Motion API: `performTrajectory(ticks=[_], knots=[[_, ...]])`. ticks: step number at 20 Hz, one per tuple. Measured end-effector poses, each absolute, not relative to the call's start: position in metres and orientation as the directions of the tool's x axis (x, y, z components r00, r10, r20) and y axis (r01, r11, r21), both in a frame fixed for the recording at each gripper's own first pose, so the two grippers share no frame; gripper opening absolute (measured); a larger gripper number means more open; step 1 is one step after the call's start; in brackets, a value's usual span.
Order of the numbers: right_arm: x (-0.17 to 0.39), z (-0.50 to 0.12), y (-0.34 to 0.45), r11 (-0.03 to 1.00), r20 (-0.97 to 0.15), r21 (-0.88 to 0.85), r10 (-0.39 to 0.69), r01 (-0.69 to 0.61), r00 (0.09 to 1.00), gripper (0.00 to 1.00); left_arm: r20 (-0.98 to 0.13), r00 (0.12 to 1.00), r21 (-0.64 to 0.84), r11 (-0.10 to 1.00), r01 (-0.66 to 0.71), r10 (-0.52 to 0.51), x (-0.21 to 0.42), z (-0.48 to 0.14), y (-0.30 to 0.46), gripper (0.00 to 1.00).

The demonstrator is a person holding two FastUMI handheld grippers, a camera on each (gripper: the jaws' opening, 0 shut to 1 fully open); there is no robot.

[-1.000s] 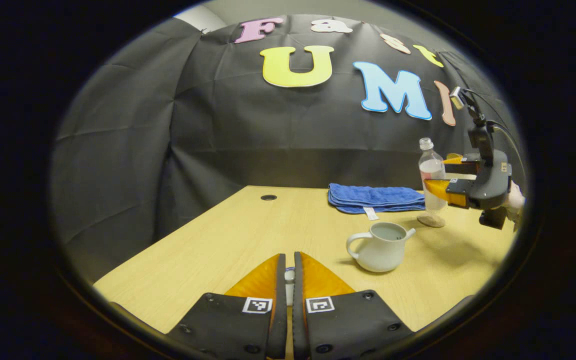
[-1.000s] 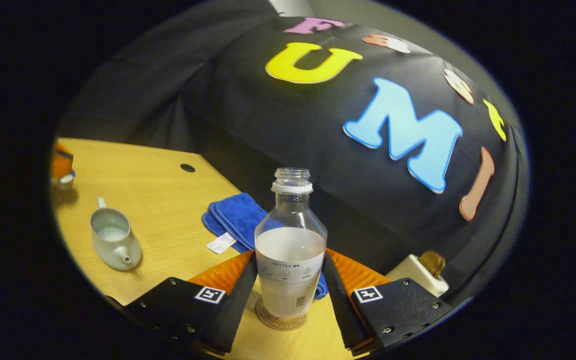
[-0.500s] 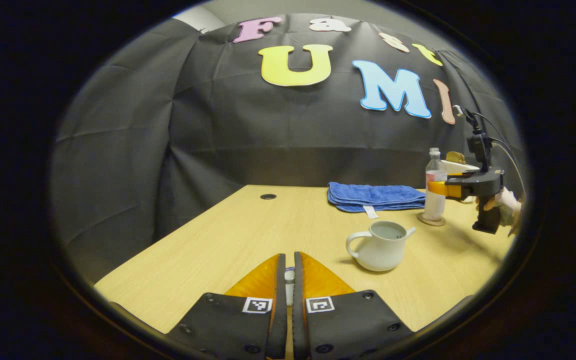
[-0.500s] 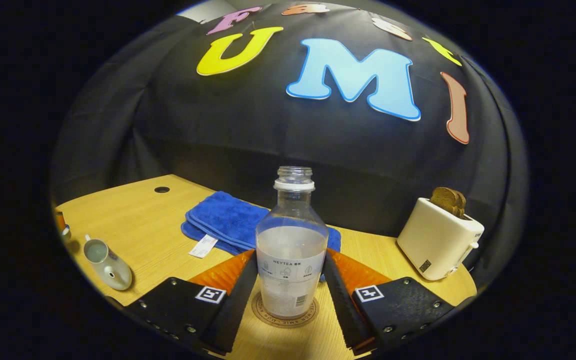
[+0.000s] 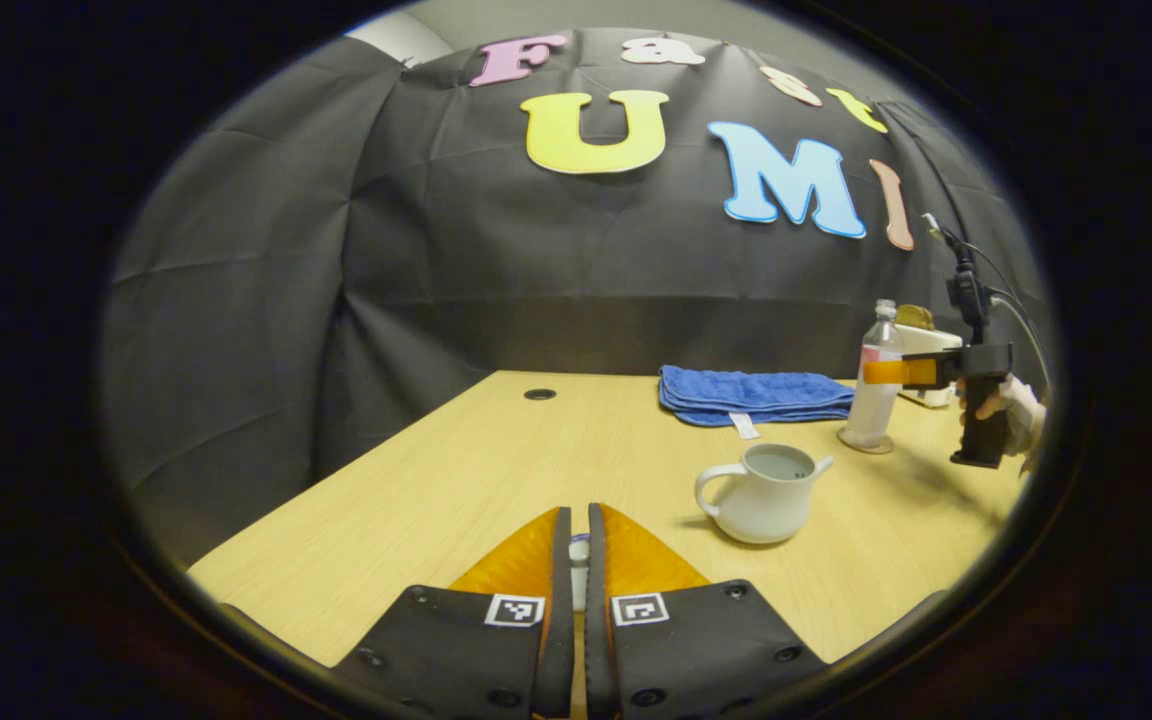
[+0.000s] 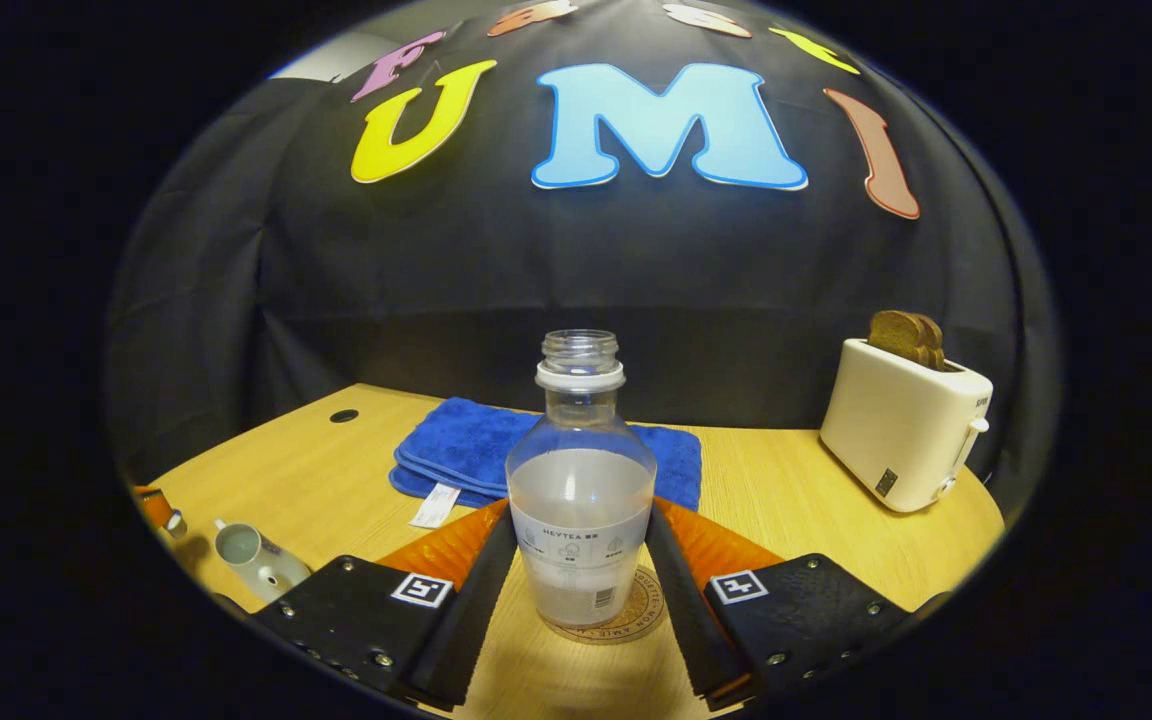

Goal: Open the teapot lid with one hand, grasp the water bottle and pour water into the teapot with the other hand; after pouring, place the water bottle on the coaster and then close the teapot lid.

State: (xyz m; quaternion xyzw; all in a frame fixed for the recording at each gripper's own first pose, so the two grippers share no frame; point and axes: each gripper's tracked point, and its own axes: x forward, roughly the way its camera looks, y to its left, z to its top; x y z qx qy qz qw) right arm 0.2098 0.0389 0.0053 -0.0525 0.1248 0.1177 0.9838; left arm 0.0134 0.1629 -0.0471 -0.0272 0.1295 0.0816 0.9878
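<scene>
Right gripper view: right gripper (image 6: 581, 575) clamped on water bottle (image 6: 581, 500) over coaster (image 6: 648, 612); left gripper (image 5: 577, 570) pinching teapot lid (image 5: 579, 552). Off-centre release risks tipping.

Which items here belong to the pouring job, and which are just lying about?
Job: teapot, water bottle, coaster, lid in left gripper, right gripper.
Lying about: blue towel, toaster with toast.
</scene>
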Motion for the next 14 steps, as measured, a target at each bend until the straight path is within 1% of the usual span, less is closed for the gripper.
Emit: performTrajectory(ticks=[3, 4, 5, 8, 12, 14], knots=[[0.207, 0.003, 0.040, 0.955, -0.241, -0.163, 0.203, -0.246, 0.949, 0.79, -0.261, 0.952, -0.031, 0.985, -0.172, 0.158, 0.013, -0.048, 0.163, 0.12], [0.205, 0.001, 0.040, 0.951, -0.245, -0.180, 0.204, -0.251, 0.948, 0.80, -0.261, 0.952, -0.031, 0.984, -0.173, 0.159, 0.013, -0.048, 0.163, 0.11], [0.203, -0.001, 0.041, 0.947, -0.248, -0.193, 0.205, -0.256, 0.947, 0.82, -0.261, 0.952, -0.031, 0.985, -0.172, 0.158, 0.014, -0.047, 0.163, 0.12], [0.200, 0.006, 0.042, 0.945, -0.211, -0.205, 0.212, -0.255, 0.954, 0.98, -0.252, 0.955, -0.037, 0.985, -0.168, 0.154, 0.013, -0.044, 0.161, 0.11], [0.188, 0.023, 0.040, 0.953, -0.156, -0.175, 0.220, -0.246, 0.963, 0.98, -0.207, 0.968, -0.014, 0.989, -0.148, 0.142, 0.021, -0.020, 0.148, 0.12], [0.184, 0.030, 0.033, 0.958, -0.135, -0.167, 0.211, -0.232, 0.968, 0.98, -0.183, 0.975, -0.004, 0.992, -0.128, 0.125, 0.030, -0.007, 0.136, 0.11]])
